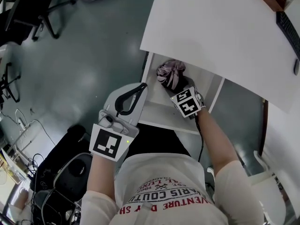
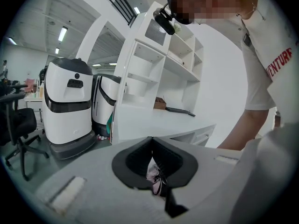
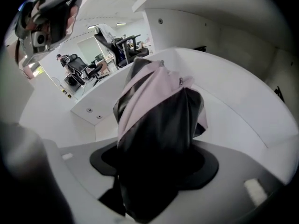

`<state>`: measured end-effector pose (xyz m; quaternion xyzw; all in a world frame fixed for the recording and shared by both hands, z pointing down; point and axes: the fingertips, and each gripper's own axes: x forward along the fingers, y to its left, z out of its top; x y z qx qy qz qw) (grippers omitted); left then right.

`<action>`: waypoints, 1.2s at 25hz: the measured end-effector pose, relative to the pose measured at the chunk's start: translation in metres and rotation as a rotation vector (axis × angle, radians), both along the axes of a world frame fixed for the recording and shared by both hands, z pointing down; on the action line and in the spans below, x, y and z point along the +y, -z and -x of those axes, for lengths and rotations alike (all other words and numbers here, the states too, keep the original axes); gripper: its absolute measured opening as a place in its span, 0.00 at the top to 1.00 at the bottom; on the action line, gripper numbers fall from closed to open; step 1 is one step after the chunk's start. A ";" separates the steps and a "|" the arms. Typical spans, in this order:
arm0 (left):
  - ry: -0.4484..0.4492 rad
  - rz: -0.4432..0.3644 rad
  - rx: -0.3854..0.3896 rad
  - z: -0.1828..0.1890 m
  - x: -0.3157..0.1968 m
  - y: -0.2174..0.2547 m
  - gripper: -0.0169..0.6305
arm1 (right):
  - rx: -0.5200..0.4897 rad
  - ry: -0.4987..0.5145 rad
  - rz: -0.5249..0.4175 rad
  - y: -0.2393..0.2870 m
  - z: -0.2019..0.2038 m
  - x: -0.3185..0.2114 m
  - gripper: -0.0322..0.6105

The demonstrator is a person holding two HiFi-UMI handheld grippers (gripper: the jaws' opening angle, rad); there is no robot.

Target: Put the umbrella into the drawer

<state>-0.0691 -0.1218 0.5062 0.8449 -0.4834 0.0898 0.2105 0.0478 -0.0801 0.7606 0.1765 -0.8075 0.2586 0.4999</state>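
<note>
Pink-and-black umbrella [image 1: 169,74] is already down inside the open white drawer [image 1: 157,110], bunched end toward the back, just under the edge of the tabletop [image 1: 211,32]. So my read is that the step in hand is the let-go, and the drawer gets shut after that.

Tips for doing it well, imo:
- Get the umbrella's weight onto the drawer floor first, so it doesn't flop or roll.
- Lay it flat rather than propped on end. Anything above the rim will likely catch on the tabletop when the drawer slides in.
- Loose fabric is grabby, so open wide and back out straight along the umbrella, not sideways, or a fold may drag out with the jaws.
- Check that nothing hangs over the front edge.

Right hand-held gripper [image 1: 178,88] points steeply down into the drawer, jaws set wide, one on each side of the umbrella. The fabric fills most of the gap, but dark pad shows on both sides of it and I don't see any pinch. I'd call it loose around the umbrella rather than clamped.

Left hand-held gripper [image 1: 140,87] sits just beside the drawer's left wall, jaws closed tip to tip with nothing gripped. The bit of pink showing in the hollow behind its tips looks like the umbrella lying beyond, as far as I can tell.
</note>
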 end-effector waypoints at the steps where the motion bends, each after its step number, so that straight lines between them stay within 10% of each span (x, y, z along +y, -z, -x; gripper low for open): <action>1: -0.004 -0.003 -0.002 0.001 0.001 0.001 0.97 | -0.003 0.001 0.008 0.001 0.003 0.003 0.49; 15: -0.073 -0.109 -0.025 -0.022 0.023 0.077 0.97 | -0.095 -0.075 -0.183 0.135 -0.004 -0.016 0.42; 23: -0.091 -0.213 -0.043 -0.037 0.026 0.157 0.97 | -0.217 -0.264 -0.446 0.266 -0.030 -0.038 0.95; 30: -0.118 -0.290 -0.056 -0.050 0.034 0.224 0.97 | -0.353 -0.324 -0.613 0.371 -0.046 -0.045 0.95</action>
